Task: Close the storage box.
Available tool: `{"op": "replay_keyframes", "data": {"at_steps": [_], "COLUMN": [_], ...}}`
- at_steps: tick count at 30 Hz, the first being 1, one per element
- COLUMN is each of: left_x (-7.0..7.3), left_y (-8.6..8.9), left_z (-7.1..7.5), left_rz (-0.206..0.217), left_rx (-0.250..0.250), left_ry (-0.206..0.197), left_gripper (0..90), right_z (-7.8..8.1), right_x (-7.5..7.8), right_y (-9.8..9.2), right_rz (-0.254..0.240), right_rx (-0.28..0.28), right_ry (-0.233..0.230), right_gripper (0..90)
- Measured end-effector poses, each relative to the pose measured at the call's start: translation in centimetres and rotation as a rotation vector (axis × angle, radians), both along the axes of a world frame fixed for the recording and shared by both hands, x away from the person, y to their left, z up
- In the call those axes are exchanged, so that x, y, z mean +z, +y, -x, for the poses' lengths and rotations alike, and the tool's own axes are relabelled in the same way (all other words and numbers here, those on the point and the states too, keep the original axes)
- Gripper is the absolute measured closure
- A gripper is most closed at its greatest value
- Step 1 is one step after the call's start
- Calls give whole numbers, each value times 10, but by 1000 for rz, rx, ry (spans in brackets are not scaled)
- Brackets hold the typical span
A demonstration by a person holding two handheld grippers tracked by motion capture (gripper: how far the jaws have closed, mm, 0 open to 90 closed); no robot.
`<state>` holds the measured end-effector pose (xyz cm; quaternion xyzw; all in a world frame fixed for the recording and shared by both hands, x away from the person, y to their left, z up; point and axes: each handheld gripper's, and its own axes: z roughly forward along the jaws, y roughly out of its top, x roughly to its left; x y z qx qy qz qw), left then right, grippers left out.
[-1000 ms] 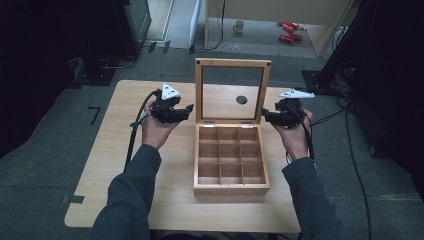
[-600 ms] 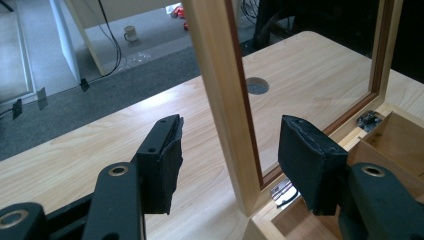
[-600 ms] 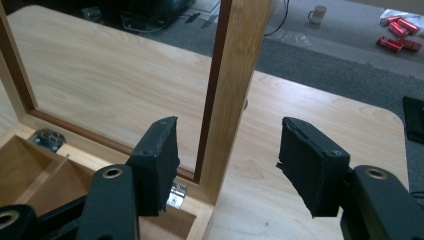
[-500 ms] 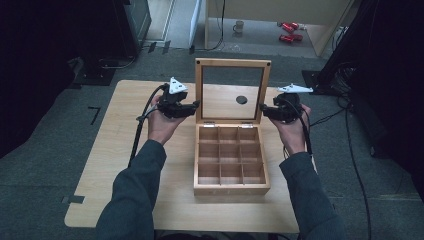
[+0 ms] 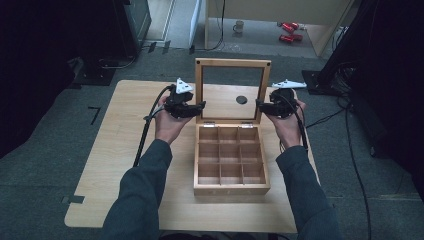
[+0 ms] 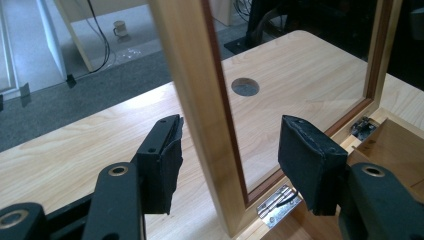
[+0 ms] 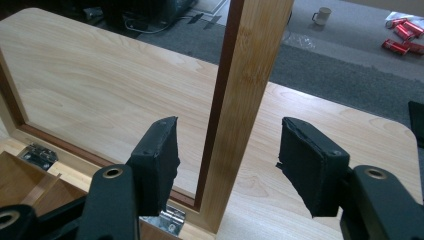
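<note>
**Claws astride the lid frame, not yet gripping**

Lid work is the step in hand: a wooden compartment box [image 5: 231, 157] sits near the middle of the bench [image 5: 115, 150], its glass-paned lid [image 5: 231, 92] standing upright on hinges at the back edge. Each claw is brought up to one side rail of that lid, which suggests the person is about to take hold of it, most likely to swing it down shut.

The left claw [image 6: 227, 162] stands apart, its two black pads on either side of the lid's left rail [image 6: 200, 100]. Clear gaps show on both sides, so nothing is clamped. The right claw [image 7: 227, 162] is likewise about half open and straddles the right rail [image 7: 245, 100], with daylight either side of the wood; it holds nothing.

The next move calls for both claws to close evenly on their rails at matching height, then tip the lid forward together. Uneven pressure could twist the frame on its small hinges [image 6: 277, 202] or stress the pane.
</note>
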<state>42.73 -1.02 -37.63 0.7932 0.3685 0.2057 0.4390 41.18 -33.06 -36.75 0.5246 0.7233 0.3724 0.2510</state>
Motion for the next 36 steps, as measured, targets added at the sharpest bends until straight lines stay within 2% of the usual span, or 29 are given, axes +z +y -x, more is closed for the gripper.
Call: {"op": "replay_keyframes", "data": {"at_steps": [6, 9, 16, 23, 29, 36], "left_x": [-3, -4, -2, -6, -5, -3], "left_y": [-4, -6, -12, -13, -16, -18], "left_z": [-4, -7, -13, -21, -19, -12], "left_rz": [-1, -12, -35, -8, -9, -46], "left_rx": [7, 15, 30, 31, 47, 59], "left_ry": [12, 18, 22, 45, 51, 29], "left_gripper": [434, 433, 443, 459, 483, 490], "right_z": [-9, -14, -22, -25, -26, -19], "right_x": [-1, -1, -8, -6, 1, 3], "right_y": [3, 7, 5, 8, 12, 13], "right_rz": [2, 22, -15, 16, 35, 34], "right_rx": [4, 7, 22, 48, 56, 48], "right_ry": [10, 9, 16, 23, 16, 8], "right_gripper": [410, 406, 419, 435, 430, 437]}}
